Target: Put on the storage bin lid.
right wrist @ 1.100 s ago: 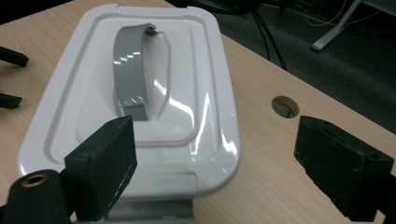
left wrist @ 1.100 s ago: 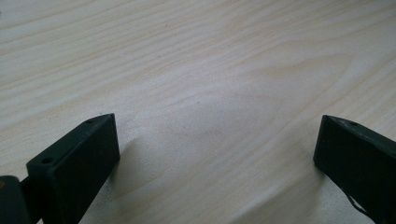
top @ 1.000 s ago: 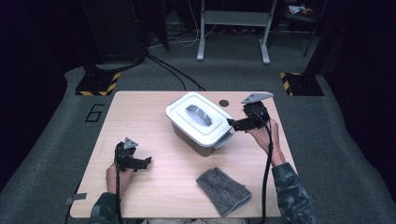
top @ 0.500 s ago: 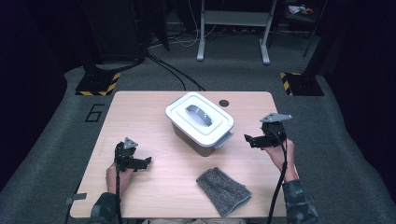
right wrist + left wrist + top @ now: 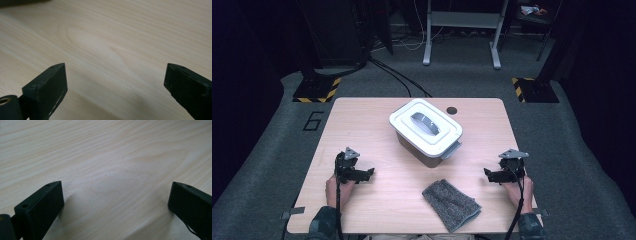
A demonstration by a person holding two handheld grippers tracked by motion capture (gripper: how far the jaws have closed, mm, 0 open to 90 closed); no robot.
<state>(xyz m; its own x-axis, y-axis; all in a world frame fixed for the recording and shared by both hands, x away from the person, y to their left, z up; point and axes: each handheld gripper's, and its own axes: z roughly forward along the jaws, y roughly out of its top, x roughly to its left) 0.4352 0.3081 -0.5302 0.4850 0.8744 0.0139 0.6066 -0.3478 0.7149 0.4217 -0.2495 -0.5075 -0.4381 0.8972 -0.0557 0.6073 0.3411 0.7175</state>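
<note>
Your right gripper (image 5: 488, 174) rests low near the right edge of the table (image 5: 372, 115), its jaws spread wide after just opening further, with nothing but bare wood between them. Your left gripper (image 5: 368, 172) sits at the near left of the table, jaws likewise spread and empty. The white lidded container (image 5: 426, 131) stands mid-table, well apart from both grippers, and the grey cloth (image 5: 450, 204) lies flat between them near the front edge.

White lidded box (image 5: 426, 131), closed, table centre, seemingly askew
</note>
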